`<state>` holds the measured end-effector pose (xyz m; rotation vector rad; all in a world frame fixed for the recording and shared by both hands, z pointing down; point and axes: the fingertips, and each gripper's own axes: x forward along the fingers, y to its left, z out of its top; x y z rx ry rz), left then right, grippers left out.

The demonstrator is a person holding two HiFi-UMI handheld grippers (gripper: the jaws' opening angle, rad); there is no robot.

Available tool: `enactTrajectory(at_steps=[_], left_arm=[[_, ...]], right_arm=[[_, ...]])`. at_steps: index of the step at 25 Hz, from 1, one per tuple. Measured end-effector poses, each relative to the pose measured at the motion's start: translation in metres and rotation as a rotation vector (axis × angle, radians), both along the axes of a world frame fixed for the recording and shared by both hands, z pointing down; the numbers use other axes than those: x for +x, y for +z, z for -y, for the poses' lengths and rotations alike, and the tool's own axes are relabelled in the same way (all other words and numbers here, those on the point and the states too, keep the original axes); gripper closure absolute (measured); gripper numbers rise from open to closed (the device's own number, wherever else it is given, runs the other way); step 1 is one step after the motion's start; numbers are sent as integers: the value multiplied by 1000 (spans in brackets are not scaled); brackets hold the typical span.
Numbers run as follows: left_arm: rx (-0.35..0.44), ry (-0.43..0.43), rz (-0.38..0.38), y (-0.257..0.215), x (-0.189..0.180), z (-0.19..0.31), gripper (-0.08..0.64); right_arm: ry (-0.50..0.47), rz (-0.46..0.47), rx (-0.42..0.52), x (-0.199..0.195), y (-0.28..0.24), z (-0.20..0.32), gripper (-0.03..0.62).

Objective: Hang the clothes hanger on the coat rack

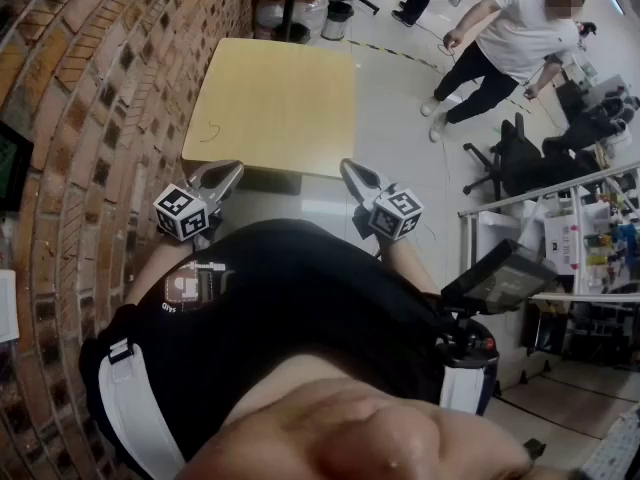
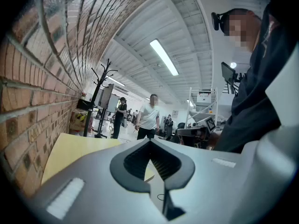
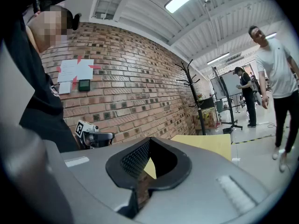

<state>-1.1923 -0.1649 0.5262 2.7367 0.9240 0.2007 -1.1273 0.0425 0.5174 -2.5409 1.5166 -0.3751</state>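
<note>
The wearer's black shirt (image 1: 300, 298) fills the bottom of the head view. Just ahead of it the left gripper (image 1: 232, 168) and right gripper (image 1: 347, 166) are held side by side, a gap between them, both roughly level. Each has its jaws clenched tip to tip with nothing in them; their own views show only floor and table through the hollow behind the tips.

Beyond the tips stands a bare yellow table (image 1: 270, 98), its left edge close to the brick wall (image 1: 90, 88) that runs along the left side. Papers (image 3: 74, 71) are stuck on that wall behind the wearer. To the right, a metal trolley (image 1: 560, 228) loaded with gear stands near the right gripper, with a black chair (image 1: 500, 158) further out.

Past the table a person in a white shirt (image 1: 510, 38) leans forward on the open floor.

The coat rack (image 2: 99, 97) is farther still, upright by the brick wall beyond the table's far end, with a screen on a stand (image 2: 106, 97) just beside it. It is well apart from both grippers, and the table lies between them and it. Where the hanger is I cannot tell.
</note>
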Motion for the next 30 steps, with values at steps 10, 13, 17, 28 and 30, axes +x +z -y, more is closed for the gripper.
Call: enactTrajectory(at_steps=[10,13,17,28,30], left_arm=[[6,-25,7,-4,7,-32,560],[7,-35,8,-6,9,-46,560],[12,-39,4,-3,10,-69,560],[21,-35,10,-4,15,-126,560],[19,-31,9,-3,18,-137,560]], right_arm=[[-23,-4,6,11,0,-32,580],[-36,-3,4,13,-1,-44,580],[-53,2,0,15,0,-61,580],[-75,-2,-4,17,1,-103,580],[-78,-9,-9,18,0,-109,580]])
